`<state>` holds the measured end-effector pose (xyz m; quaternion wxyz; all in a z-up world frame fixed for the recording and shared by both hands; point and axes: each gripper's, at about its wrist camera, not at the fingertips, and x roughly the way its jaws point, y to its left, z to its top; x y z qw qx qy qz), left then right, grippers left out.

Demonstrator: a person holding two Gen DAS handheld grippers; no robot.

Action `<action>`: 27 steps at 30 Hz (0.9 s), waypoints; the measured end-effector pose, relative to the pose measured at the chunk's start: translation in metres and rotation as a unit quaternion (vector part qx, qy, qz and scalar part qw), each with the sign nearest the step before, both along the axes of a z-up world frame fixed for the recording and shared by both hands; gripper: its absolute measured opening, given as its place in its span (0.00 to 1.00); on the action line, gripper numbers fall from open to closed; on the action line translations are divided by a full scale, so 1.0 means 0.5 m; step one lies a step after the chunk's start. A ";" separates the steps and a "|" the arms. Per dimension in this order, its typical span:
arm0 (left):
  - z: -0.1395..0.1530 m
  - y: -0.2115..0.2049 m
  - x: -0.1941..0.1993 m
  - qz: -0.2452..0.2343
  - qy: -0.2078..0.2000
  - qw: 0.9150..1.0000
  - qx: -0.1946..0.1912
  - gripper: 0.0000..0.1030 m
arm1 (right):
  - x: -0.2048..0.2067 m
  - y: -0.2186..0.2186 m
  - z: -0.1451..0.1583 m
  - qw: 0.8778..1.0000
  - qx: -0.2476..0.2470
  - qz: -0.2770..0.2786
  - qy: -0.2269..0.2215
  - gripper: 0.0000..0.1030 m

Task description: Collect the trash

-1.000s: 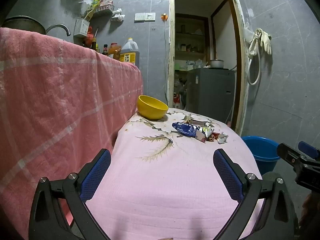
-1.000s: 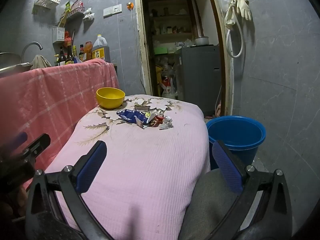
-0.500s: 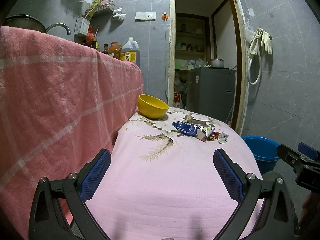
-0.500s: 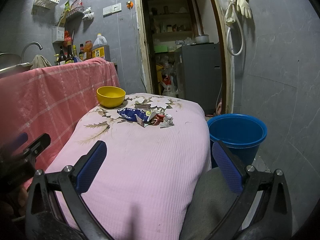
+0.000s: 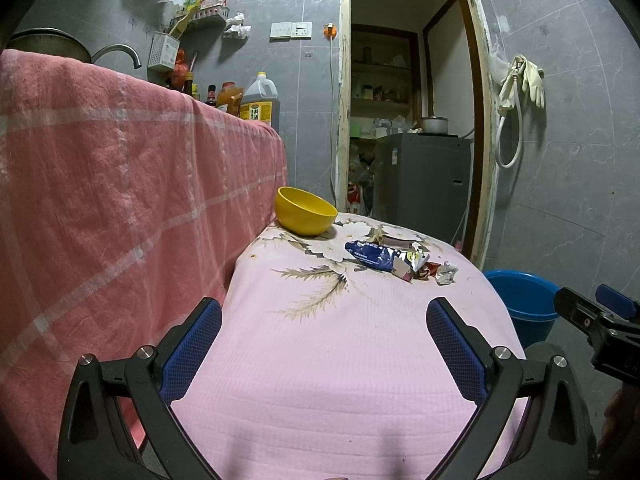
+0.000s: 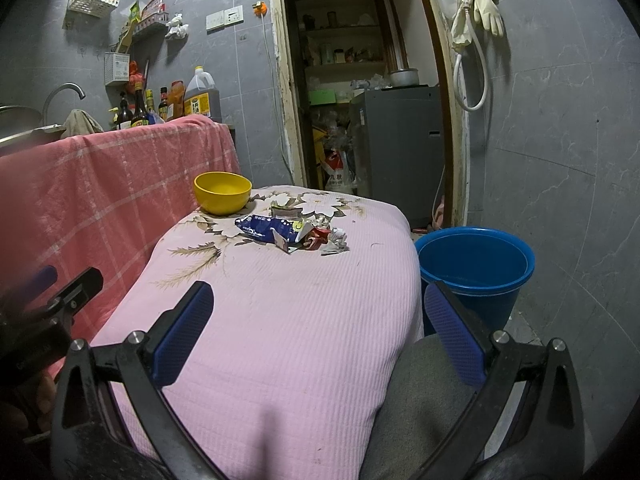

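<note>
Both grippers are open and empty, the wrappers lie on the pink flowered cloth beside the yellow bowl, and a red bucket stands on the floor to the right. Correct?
Not quite: the round plastic bucket is blue, not red, as the right wrist view shows. The rest holds: the left gripper and right gripper are open and empty, and the crumpled wrappers lie on the pink flowered cloth beside the yellow bowl.

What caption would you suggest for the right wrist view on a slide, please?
Open right gripper faces wrappers beside a yellow bowl on the pink cloth; blue bucket at right.
</note>
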<state>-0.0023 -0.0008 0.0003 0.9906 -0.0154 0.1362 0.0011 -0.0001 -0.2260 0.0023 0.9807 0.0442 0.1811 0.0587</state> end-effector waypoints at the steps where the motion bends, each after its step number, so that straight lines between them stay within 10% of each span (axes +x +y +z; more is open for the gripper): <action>1: 0.000 -0.001 -0.002 0.000 0.000 1.000 0.000 0.98 | 0.000 0.000 0.000 1.000 0.000 0.000 0.000 1.00; 27: 0.000 0.002 0.006 0.000 0.003 1.000 -0.001 0.98 | 0.001 0.000 0.000 1.000 0.001 0.000 0.001 1.00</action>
